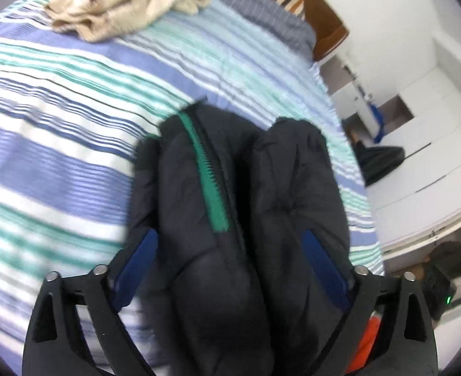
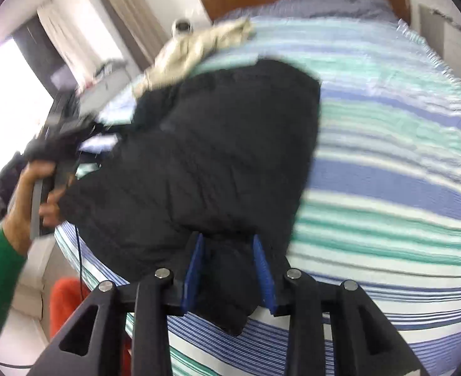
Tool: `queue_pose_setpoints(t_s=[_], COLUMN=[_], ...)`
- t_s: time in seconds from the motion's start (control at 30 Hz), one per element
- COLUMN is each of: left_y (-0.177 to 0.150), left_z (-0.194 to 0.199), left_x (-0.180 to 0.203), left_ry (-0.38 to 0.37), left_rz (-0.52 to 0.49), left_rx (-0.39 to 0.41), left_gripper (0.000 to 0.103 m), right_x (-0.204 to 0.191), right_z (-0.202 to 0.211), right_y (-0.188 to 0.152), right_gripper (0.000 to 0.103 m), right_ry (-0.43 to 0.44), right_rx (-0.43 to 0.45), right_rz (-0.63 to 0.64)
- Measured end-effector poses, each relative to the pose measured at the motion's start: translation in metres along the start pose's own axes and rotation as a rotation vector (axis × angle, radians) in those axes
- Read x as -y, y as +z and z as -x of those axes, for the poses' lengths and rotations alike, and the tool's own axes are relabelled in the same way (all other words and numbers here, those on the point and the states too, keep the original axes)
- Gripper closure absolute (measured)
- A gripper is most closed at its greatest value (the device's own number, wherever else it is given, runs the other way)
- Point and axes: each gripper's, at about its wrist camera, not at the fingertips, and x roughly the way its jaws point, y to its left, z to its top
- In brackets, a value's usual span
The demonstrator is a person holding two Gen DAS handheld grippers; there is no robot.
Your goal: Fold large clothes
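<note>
A black padded jacket [image 2: 218, 144] with a green zipper strip [image 1: 211, 181] hangs above the striped bed [image 1: 58, 125]. My left gripper [image 1: 230, 235] has its blue pads [image 1: 139, 263] closed on a thick bunch of the jacket. My right gripper [image 2: 229, 244] has its blue pads [image 2: 196, 269] closed on another edge of the jacket. In the right wrist view the other hand [image 2: 42, 194] holds the left gripper at the far left, with the jacket stretched between the two grippers. The frames are motion-blurred.
A crumpled beige garment [image 1: 127, 0] lies at the far side of the bed, also seen in the right wrist view [image 2: 199, 47]. A wooden headboard [image 1: 324, 22] and pillow stand behind. White cupboards [image 1: 434, 144] are at right. A window [image 2: 7, 100] is at left.
</note>
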Motion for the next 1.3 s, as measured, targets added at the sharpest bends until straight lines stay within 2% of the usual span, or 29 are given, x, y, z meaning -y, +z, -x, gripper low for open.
queue_pose_setpoints(t_s=[0.13, 0.27, 0.33, 0.43, 0.5, 0.6, 0.63, 0.7, 0.77, 0.97, 1.17, 1.27, 1.3], left_y=[-0.017, -0.035, -0.039, -0.044, -0.045, -0.046, -0.048, -0.049, -0.048, -0.049, -0.051, -0.05, -0.049], left_z=[0.017, 0.016, 0.013, 0.009, 0.015, 0.029, 0.032, 0.038, 0.038, 0.031, 0.031, 0.031, 0.032], left_x=[-0.037, -0.067, -0.065, -0.055, -0.044, -0.01, 0.005, 0.015, 0.021, 0.025, 0.028, 0.025, 0.021], left_ry=[0.018, -0.072, -0.103, -0.123, -0.046, 0.199, 0.308, 0.413, 0.473, 0.566, 0.606, 0.56, 0.476], left_rz=[0.076, 0.18, 0.179, 0.136, 0.101, -0.059, -0.13, -0.196, -0.231, -0.273, -0.294, -0.279, -0.254], left_rx=[0.029, 0.034, 0.038, 0.038, 0.075, 0.15, 0.18, 0.211, 0.223, 0.21, 0.21, 0.206, 0.194], left_gripper=[0.006, 0.007, 0.007, 0.007, 0.007, 0.007, 0.007, 0.006, 0.006, 0.006, 0.006, 0.006, 0.006], right_x=[-0.023, -0.057, -0.073, -0.089, -0.093, -0.093, -0.092, -0.091, -0.093, -0.1, -0.1, -0.1, -0.1], right_z=[0.007, -0.021, -0.045, -0.082, -0.098, -0.098, -0.099, -0.101, -0.101, -0.101, -0.102, -0.1, -0.099], right_y=[0.019, 0.029, 0.028, 0.028, 0.03, 0.027, 0.027, 0.027, 0.028, 0.026, 0.026, 0.024, 0.023], right_gripper=[0.069, 0.069, 0.069, 0.068, 0.068, 0.069, 0.069, 0.069, 0.069, 0.069, 0.069, 0.069, 0.069], right_ry=[0.083, 0.138, 0.166, 0.172, 0.158, 0.151, 0.156, 0.158, 0.151, 0.133, 0.132, 0.131, 0.13], right_rx=[0.048, 0.058, 0.048, -0.015, -0.029, -0.024, -0.025, -0.027, -0.028, -0.028, -0.027, -0.027, -0.028], right_rz=[0.059, 0.132, 0.172, 0.2, 0.235, 0.234, 0.227, 0.23, 0.238, 0.247, 0.248, 0.25, 0.251])
